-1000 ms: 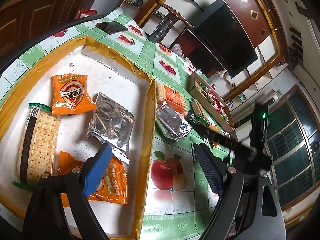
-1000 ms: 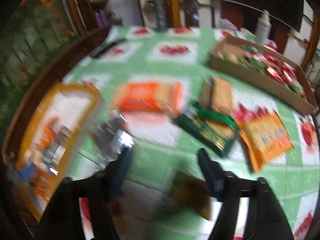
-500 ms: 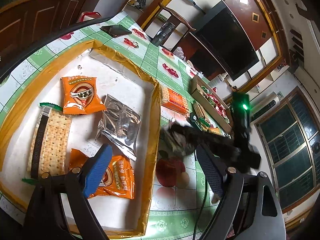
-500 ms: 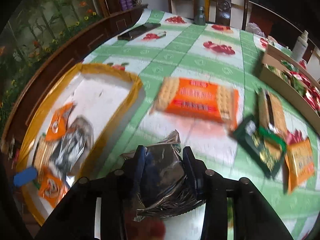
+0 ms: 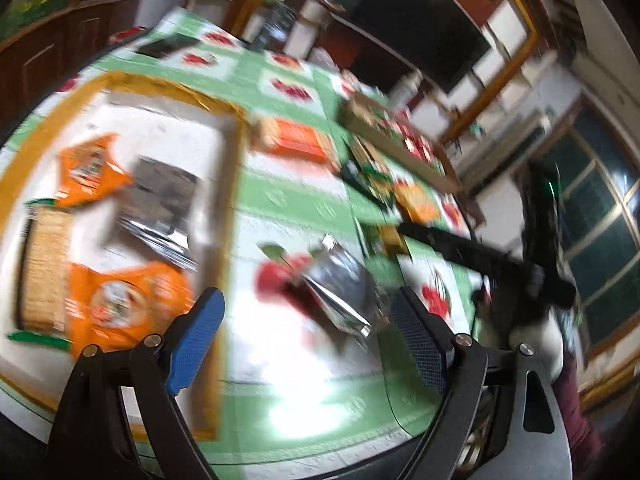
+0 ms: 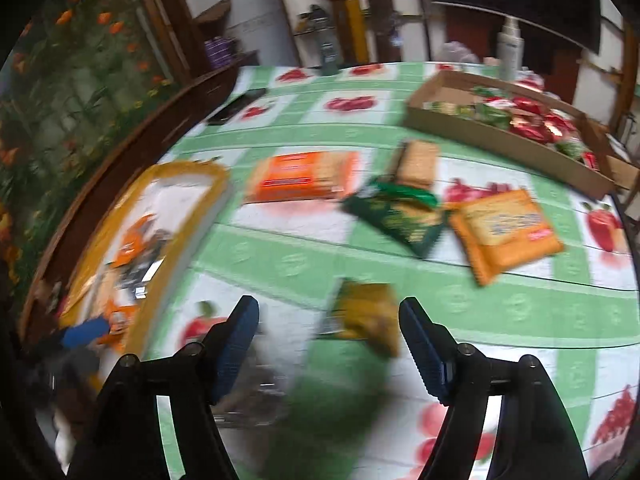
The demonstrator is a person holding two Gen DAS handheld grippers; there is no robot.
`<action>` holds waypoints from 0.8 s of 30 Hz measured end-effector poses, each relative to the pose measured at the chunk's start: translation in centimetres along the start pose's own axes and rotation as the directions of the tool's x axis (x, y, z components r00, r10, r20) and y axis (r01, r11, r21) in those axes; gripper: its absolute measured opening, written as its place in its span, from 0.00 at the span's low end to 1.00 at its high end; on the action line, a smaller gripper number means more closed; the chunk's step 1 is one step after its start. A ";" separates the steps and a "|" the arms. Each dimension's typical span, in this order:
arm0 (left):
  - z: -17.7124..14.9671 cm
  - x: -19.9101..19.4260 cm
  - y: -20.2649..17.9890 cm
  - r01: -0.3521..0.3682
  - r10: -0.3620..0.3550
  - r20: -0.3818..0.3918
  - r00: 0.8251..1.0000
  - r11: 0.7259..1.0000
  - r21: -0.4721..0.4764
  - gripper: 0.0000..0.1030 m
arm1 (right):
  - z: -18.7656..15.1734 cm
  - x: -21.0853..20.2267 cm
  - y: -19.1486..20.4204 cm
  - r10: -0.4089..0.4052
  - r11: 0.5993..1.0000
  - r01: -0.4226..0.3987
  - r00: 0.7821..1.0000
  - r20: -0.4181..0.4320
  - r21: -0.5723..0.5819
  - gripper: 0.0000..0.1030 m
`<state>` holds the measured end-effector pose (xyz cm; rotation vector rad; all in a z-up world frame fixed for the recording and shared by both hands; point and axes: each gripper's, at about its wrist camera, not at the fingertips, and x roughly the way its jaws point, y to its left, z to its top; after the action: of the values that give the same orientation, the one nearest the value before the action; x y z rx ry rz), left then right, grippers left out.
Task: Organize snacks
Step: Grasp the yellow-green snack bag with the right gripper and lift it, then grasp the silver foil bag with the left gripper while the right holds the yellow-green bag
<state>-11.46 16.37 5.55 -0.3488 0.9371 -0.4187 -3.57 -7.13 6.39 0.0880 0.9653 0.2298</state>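
Note:
My left gripper (image 5: 304, 344) is open and empty above the table edge. A silver foil pack (image 5: 340, 288) lies loose on the tablecloth just ahead of it, right of the yellow-rimmed tray (image 5: 228, 184). The tray holds two orange packs (image 5: 120, 300), a silver pack (image 5: 164, 196) and a cracker pack (image 5: 44, 268). My right gripper (image 6: 328, 340) is open and empty; the silver pack shows as a blur (image 6: 256, 392) below its left finger. The right gripper's arm (image 5: 480, 256) reaches in from the right in the left wrist view.
Loose on the green cloth lie an orange cracker pack (image 6: 304, 176), a green pack (image 6: 400, 216), a biscuit sleeve (image 6: 418, 160), an orange-yellow pack (image 6: 504, 232) and a small yellow pack (image 6: 368, 312). A cardboard box (image 6: 480, 128) of snacks stands at the back right.
My right gripper has opened and let go of the silver foil pack, which now lies on the cloth beside the tray. Both cameras have swung; the views are blurred.

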 end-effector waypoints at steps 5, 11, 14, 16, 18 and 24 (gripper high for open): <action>-0.8 1.9 -2.7 -0.005 0.010 -0.069 0.998 0.997 0.071 0.84 | 0.3 2.6 -1.0 -0.041 0.999 0.041 0.998 -0.042 0.002 0.72; -1.1 3.1 -3.2 -0.044 0.052 -0.104 0.993 0.996 0.081 0.84 | 0.3 5.3 -0.1 -0.086 0.996 0.083 0.993 -0.086 -0.031 0.71; -0.9 3.6 -3.2 -0.055 0.063 -0.110 0.992 0.995 0.078 0.84 | -0.3 5.7 0.1 -0.120 0.992 0.115 0.989 -0.091 -0.060 0.49; -0.7 4.0 -3.3 -0.062 0.070 -0.112 0.991 0.995 0.075 0.84 | -0.5 5.5 -0.2 -0.113 0.992 0.108 0.990 -0.088 -0.059 0.44; -0.5 4.6 -3.5 -0.071 0.080 -0.118 0.990 0.994 0.078 0.84 | -0.7 4.9 -1.1 -0.087 0.996 0.084 0.992 -0.090 -0.030 0.41; 0.4 6.5 -4.4 -0.134 0.145 -0.108 0.984 0.986 0.099 0.84 | -1.9 3.7 -2.5 -0.059 0.998 0.058 0.995 -0.084 -0.008 0.40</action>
<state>-8.58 9.40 3.29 -0.1758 1.0443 -0.3540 -2.67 -8.77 1.88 0.0451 1.0498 0.1836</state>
